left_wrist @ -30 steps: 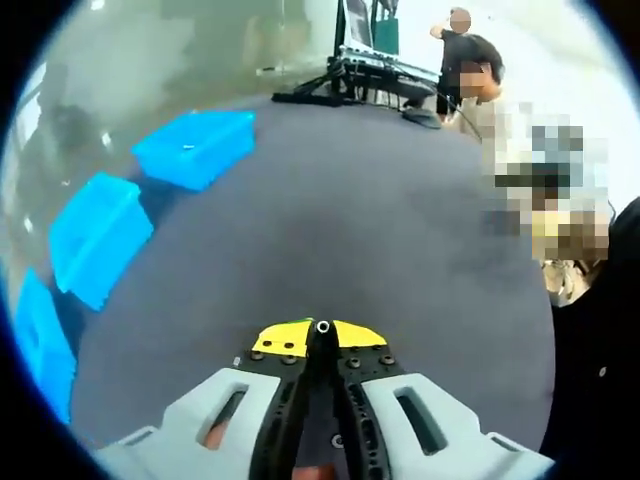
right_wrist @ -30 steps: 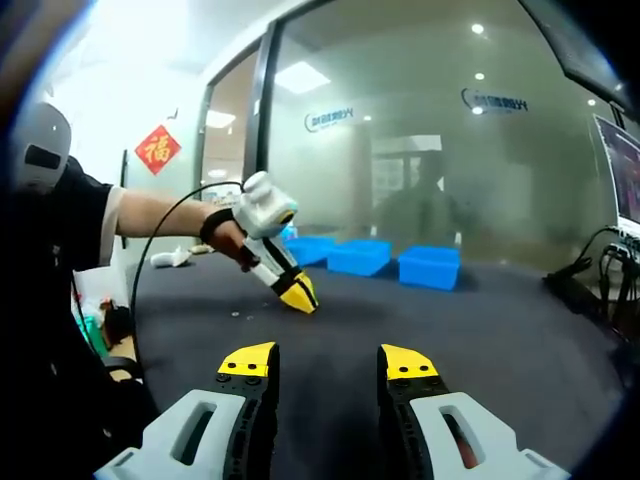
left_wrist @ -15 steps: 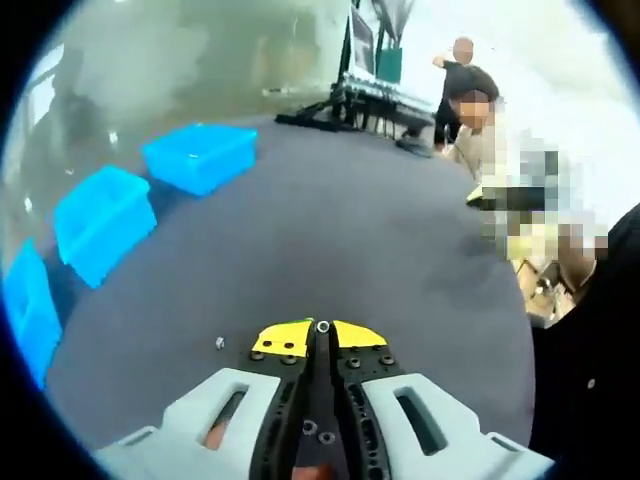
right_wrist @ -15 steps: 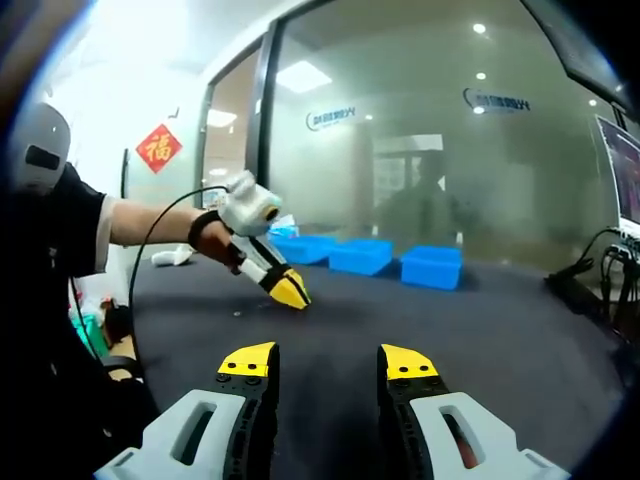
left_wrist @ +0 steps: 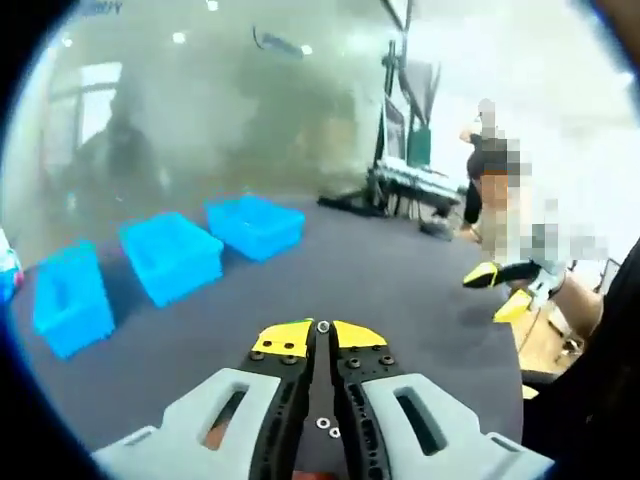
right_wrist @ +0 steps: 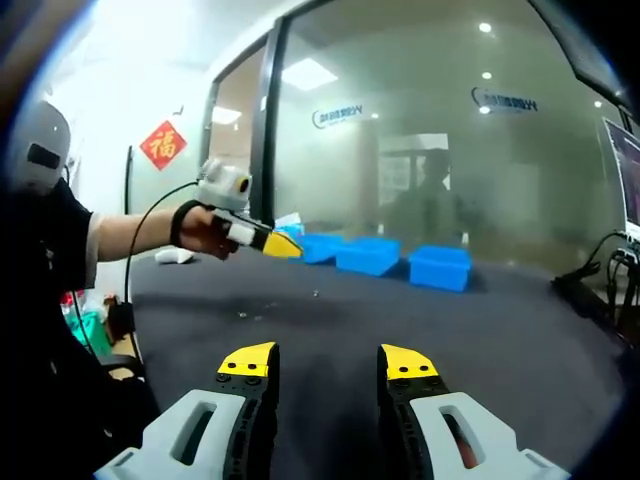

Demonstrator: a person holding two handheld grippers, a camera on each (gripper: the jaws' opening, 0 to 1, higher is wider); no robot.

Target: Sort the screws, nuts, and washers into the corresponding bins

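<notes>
In the left gripper view, the left gripper has its yellow-tipped jaws pressed together on a small silver nut, which sits pinched at the very tips above the dark grey counter. Beyond it three blue bins stand in a row on the counter before a glass wall, one near the middle of the view, one left of it and one further left, each apart from the next. Two small silver parts lie on the counter low between the jaws; their kind is too small to tell. At the right edge the right gripper comes in with its yellow jaws parted. The right gripper view shows what the first cannot: the left gripper held up off the counter in a person's hand, pointing toward the bins, and a few tiny loose parts scattered on the counter below it. The right gripper's own jaws stand wide apart with nothing between them.
</notes>
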